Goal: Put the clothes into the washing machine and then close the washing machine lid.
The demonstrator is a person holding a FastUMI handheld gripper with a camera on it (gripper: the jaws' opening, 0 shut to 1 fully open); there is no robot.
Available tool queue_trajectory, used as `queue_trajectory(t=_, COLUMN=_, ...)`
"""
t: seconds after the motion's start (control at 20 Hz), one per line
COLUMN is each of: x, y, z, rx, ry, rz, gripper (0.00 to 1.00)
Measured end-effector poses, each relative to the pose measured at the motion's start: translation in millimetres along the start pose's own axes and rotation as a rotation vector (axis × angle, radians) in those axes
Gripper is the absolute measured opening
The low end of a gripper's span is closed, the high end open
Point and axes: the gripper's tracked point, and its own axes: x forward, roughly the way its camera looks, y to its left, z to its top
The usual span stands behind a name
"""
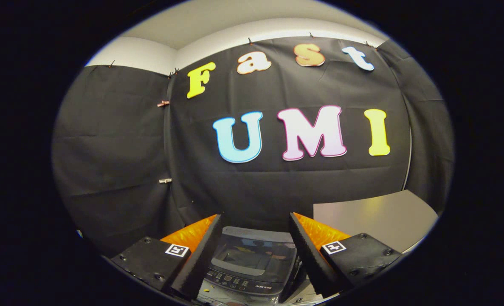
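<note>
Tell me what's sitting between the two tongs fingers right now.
In the gripper view, the open tongs hold nothing; the washing machine shows in the gap between the fingers, below and ahead, its dark glass lid apparently down.

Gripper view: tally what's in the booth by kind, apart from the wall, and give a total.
Washing machine: 1, the washing machine, seen between the fingers, lid down.
Table: 1, the grey table, beyond the right finger.
Gripper: 1, the gripper, fingers spread, holding nothing.
Total: 3

Table [375, 216]: grey top seen beside the washing machine [252, 263], against the black cloth wall.
On it: apparently bare.
Gripper [256, 250]: fingers parted, nothing held.
</note>
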Motion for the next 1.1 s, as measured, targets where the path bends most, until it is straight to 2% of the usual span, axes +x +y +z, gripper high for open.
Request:
queue_trajectory(t=0.25, x=-59, y=-24, z=19, rx=-0.018, ry=-0.091, rz=-0.052, gripper=0.97)
queue_trajectory(t=0.5, x=-96, y=-61, z=16, rx=-0.045, ry=-0.142, rz=-0.135, gripper=0.98)
queue_trajectory(t=0.9, x=-131, y=-113, z=0, rx=-0.010, ry=-0.147, rz=-0.254, gripper=0.98)
queue_trajectory(t=1.1, x=-136, y=-123, z=-6, rx=-0.020, ry=-0.132, rz=-0.276, gripper=0.98)
